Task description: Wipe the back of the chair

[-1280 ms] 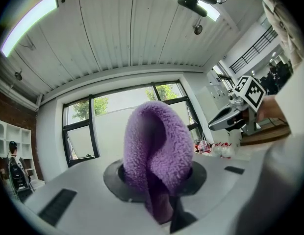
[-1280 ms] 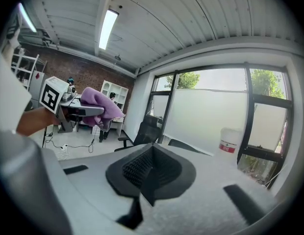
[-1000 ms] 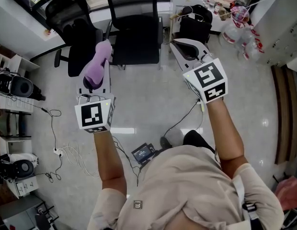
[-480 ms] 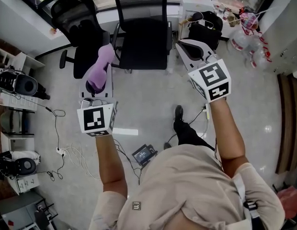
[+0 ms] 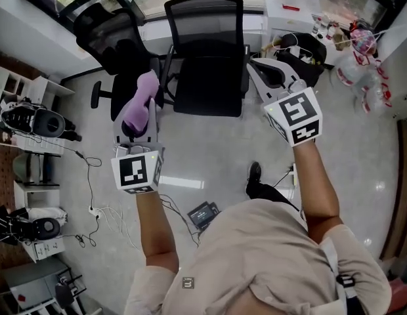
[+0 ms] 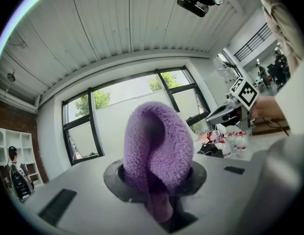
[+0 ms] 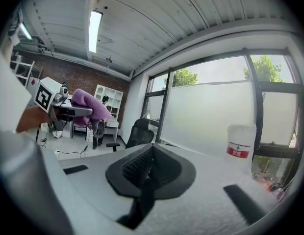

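Purple cloth (image 5: 140, 96) in hand, wiping not yet begun.
The left gripper (image 5: 136, 120) clamps it; the right gripper (image 5: 257, 66) has its jaws together, empty. The black office chair (image 5: 209, 71) stands upper centre, its backrest (image 5: 203, 20) apart from both.

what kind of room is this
Probably an office or lab workspace: black mesh office chairs pulled up by a white desk, big windows, and cables trailing across the pale floor.
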`<state>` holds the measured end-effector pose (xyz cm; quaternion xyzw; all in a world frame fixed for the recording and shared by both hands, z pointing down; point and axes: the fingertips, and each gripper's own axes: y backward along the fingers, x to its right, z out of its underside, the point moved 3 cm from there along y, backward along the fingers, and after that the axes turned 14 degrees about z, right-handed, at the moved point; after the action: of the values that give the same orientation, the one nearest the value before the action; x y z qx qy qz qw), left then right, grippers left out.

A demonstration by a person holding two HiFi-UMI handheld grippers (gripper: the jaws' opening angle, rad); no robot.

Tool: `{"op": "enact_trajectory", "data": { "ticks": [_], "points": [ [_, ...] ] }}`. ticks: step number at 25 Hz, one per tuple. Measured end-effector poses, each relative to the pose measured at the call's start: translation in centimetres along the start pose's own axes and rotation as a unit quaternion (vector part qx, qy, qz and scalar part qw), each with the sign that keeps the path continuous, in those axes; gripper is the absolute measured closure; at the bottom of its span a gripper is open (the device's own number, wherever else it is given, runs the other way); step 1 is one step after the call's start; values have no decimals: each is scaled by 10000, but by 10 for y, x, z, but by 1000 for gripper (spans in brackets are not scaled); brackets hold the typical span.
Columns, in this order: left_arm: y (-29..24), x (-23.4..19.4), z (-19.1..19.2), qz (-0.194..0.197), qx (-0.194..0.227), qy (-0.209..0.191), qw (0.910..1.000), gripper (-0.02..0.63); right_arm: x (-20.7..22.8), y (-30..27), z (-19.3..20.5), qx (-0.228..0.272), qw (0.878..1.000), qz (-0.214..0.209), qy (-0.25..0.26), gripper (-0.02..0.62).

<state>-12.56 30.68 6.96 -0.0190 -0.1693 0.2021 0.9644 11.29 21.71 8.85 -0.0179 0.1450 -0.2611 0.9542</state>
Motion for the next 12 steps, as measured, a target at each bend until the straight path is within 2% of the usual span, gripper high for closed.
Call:
{"op": "enact_trajectory", "data": {
  "ticks": [6,12],
  "points": [
    [-87,-25,-2,-98,-78,-119,9999,520,50,-69,13,-14,9999,-156,-33,600],
    [-134,-45,1,-134,-71,-124,9998,520,67,-117,14,-7,9996,-291,10,600]
  ]
}}
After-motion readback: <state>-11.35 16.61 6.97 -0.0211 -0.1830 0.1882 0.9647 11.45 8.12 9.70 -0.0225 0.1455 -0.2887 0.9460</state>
